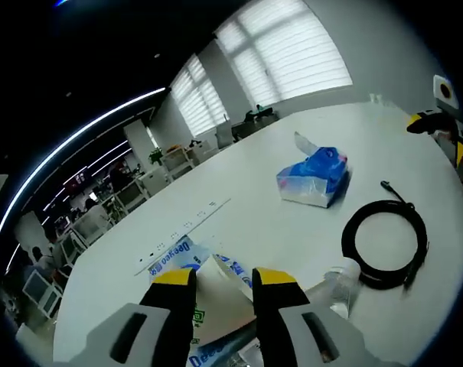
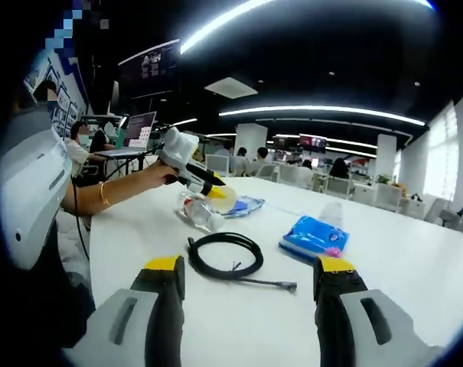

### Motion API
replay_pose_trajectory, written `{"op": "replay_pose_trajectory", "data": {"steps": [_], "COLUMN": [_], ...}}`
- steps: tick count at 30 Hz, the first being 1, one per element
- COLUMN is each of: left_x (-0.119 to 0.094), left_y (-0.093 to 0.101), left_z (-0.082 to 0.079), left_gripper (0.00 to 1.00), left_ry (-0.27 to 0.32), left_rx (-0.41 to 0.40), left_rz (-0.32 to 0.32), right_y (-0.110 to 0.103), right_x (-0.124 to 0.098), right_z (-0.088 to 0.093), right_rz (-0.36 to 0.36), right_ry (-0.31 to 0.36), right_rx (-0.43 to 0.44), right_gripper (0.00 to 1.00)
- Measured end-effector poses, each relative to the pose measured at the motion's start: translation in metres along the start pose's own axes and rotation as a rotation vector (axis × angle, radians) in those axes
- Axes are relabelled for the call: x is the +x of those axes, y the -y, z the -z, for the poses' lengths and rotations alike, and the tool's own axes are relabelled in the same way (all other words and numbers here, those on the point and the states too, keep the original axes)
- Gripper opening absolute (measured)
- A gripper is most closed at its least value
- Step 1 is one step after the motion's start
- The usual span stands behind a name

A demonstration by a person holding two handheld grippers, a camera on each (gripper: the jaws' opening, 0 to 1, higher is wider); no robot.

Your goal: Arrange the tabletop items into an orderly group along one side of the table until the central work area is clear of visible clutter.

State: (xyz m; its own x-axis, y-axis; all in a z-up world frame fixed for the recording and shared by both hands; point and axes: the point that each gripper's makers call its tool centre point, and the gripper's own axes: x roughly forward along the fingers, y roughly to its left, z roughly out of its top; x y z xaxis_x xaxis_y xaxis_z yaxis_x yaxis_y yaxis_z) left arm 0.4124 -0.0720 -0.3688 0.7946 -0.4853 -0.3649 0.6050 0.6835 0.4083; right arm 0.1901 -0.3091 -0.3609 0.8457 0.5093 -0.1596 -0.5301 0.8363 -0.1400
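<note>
Clutter sits loosely across a long white table [image 2: 415, 267] in a big open office. In the right gripper view, a coiled black cable [image 2: 225, 255] lies nearest, one end trailing toward the near right. Just beyond it to the right rests a blue tissue pack [image 2: 314, 235] with a tissue poking up. Farther back on the left, a clear plastic bottle [image 2: 203, 212] lies on its side, touching a blue-and-white printed bag [image 2: 246, 204].

The left gripper [image 2: 213, 189] reaches in from the left of that view, held by a person's hand [image 2: 158, 174], its yellow-tipped jaws clamped on a thin pale sheet [image 2: 225, 200] at the bag. In the left gripper view, the same left gripper [image 1: 222, 277] pinches the pale sheet [image 1: 216, 290], with the printed bag [image 1: 177, 256] under it, the bottle [image 1: 340, 281] just to the right, the cable [image 1: 386, 243] beyond that, and the tissue pack [image 1: 315, 179] farther off. A flush power strip [image 1: 184, 226] runs along the table's middle.

The right gripper [image 2: 250, 269] hovers near the cable, jaws spread wide and holding nothing. Seated people and desks fill the far background.
</note>
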Motion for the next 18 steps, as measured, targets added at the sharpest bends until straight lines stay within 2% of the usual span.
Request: {"op": "replay_pose_trajectory", "data": {"steps": [2, 7, 12, 18], "left_x": [0.0, -0.004, -0.013, -0.019], "left_y": [-0.002, -0.002, -0.011, -0.019], "left_z": [-0.002, -0.002, -0.006, -0.008], "left_gripper": [0.23, 0.18, 0.07, 0.04], "left_ry": [0.021, 0.019, 0.021, 0.025], "left_rx": [-0.053, -0.083, -0.014, -0.013], "left_rz": [0.002, 0.017, -0.024, -0.029], "right_y": [0.004, 0.009, 0.015, 0.016], "right_x": [-0.004, -0.012, -0.018, -0.021], "right_z": [0.002, 0.002, -0.003, -0.002], "right_rz": [0.018, 0.03, 0.052, 0.057], "right_ry": [-0.002, 0.006, 0.023, 0.026], "right_rx": [0.006, 0.017, 0.013, 0.012], "right_gripper": [0.65, 0.61, 0.59, 0.57]}}
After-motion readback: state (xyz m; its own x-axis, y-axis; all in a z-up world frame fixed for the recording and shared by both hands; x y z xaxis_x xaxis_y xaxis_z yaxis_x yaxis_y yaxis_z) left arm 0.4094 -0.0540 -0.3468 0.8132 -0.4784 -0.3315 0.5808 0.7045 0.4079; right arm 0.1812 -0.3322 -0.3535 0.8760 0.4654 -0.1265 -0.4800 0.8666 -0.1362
